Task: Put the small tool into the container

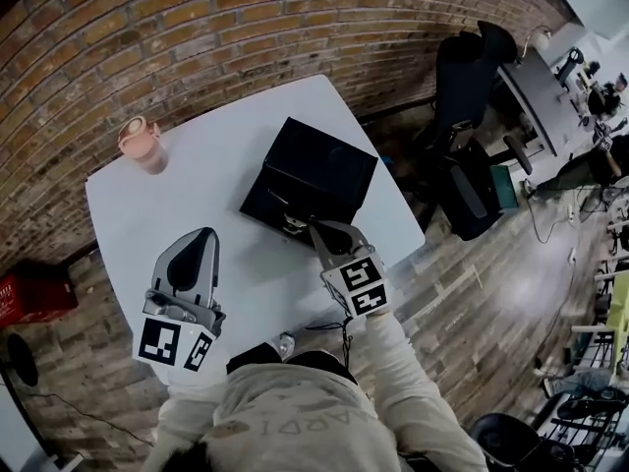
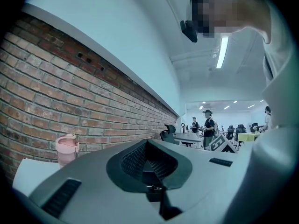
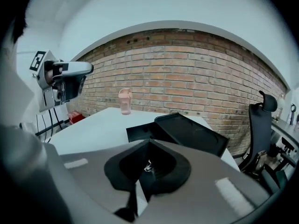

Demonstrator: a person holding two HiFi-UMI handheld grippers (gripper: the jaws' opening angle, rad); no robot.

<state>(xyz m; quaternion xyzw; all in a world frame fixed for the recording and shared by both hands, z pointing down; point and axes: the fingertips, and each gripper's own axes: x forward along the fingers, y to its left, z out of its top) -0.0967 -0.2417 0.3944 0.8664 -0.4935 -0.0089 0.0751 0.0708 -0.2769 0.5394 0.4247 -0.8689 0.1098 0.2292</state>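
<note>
Here we are over the white table (image 1: 221, 160), and the black container (image 1: 319, 170) sits open close to its right edge, with the shallow tray part toward the person and the flat lid part tipped away behind it. The right gripper (image 1: 316, 229) is right at the tray's near rim, tips pointing into it, marker cube (image 1: 359, 285) facing up at us. In the right gripper view its jaws are pressed together at the tips (image 3: 149, 142), and a tiny shiny bit shows in the dark opening behind them; whether that bit is pinched or lies below, I cannot tell. From the head view, the small tool (image 1: 293, 222) looks like a pale metallic speck inside the tray, just beside those tips, though it is too small to read clearly. Over to the left gripper (image 1: 200, 239): it hangs above the table's near left part, well apart from the container, and the right gripper view catches it raised in the air (image 3: 65, 80). Its own view shows the jaws closed together (image 2: 146, 142) with nothing between them. A pink cup (image 1: 141, 143) stands upright at the table's far left corner, against the brick wall (image 1: 197, 28), and both gripper views pick it up too (image 2: 66, 149) (image 3: 124, 101). The container's lid fills the middle of the right gripper view (image 3: 191, 132). Past the table's right edge stands a black office chair (image 1: 462, 77).
</note>
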